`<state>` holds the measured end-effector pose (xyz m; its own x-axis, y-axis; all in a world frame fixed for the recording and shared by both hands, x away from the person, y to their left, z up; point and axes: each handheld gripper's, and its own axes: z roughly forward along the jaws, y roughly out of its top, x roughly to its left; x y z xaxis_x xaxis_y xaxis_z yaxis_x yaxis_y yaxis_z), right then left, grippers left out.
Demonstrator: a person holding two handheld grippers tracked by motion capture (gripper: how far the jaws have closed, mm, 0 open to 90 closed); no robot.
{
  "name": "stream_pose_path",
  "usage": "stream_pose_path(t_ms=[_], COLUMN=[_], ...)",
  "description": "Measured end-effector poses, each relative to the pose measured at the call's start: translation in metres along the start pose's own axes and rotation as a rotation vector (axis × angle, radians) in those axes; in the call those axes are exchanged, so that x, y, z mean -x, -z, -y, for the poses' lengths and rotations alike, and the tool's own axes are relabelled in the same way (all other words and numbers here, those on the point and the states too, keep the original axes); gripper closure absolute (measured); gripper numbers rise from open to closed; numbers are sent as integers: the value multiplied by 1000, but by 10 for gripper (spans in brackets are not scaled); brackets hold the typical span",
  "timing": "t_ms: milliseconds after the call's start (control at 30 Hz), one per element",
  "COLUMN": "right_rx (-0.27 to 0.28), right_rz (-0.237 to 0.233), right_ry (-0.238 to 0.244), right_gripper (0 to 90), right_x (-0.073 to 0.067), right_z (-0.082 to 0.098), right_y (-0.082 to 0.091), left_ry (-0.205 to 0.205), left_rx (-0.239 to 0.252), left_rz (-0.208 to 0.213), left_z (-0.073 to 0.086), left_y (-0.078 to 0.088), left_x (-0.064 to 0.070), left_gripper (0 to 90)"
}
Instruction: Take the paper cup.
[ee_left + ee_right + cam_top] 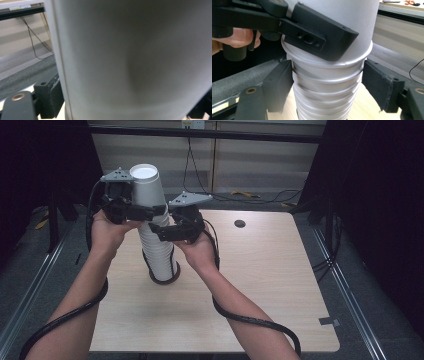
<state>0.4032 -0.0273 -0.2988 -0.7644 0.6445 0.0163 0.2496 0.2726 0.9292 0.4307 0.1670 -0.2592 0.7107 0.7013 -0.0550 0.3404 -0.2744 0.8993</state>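
A tall stack of upturned white paper cups (159, 252) stands on the left half of the wooden table (260, 280). The top cup (146, 187) sits higher and tilts a little left. My left gripper (150, 212) comes in from the left and is shut on that top cup near its rim; the cup's wall (130, 57) is close up between the jaws, with one pad (51, 97) against it. Just below, my right gripper (161, 231) comes from the right. Its pads (279, 85) lie against the rims of the cups under it (327, 82).
The stack rests on a dark round base (165, 279). A black cable hole (240, 223) is at the table's far side and a grey tape strip (330, 321) at its front right corner. Cables and a yellow-handled tool (245, 195) lie on the floor behind.
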Motion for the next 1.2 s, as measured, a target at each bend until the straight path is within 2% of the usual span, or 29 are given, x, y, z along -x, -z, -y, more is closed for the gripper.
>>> stream_pose_path(t_ms=[133,167,267,367,433,900,1000,1033,1200], right_rx=[11,20,31,28,12,-15,-23,-44,-48], right_rz=[-1,0,0,-7,-9,-7,-9,-6,-13], right_ry=[-4,-6,0,-1,-5,0,4,15,17], right_gripper=[245,244,242,241,244,254,257,262,263], right_x=[-1,-1,-1,-1,0,0,1,1,2], right_z=[0,-1,-3,-5,-4,-4,-4,-4,-3], right_y=[0,0,2,3,2,1,1,0,1], left_ry=[-2,-3,-14,1,17,18,21,27,28], left_rx=[-3,12,13,0,4,-10,-11,7,6], left_rz=[-5,-6,-8,-12,-7,-15,-15,-14,-12], left_z=[-1,-3,-6,-8,-6,-4,-6,-7,-12], left_y=[2,4,6,6,4,3,3,5,7], left_x=[0,0,1,2,1,2,2,2,3], left_gripper=[134,134,135,137,138,133,134,140,141])
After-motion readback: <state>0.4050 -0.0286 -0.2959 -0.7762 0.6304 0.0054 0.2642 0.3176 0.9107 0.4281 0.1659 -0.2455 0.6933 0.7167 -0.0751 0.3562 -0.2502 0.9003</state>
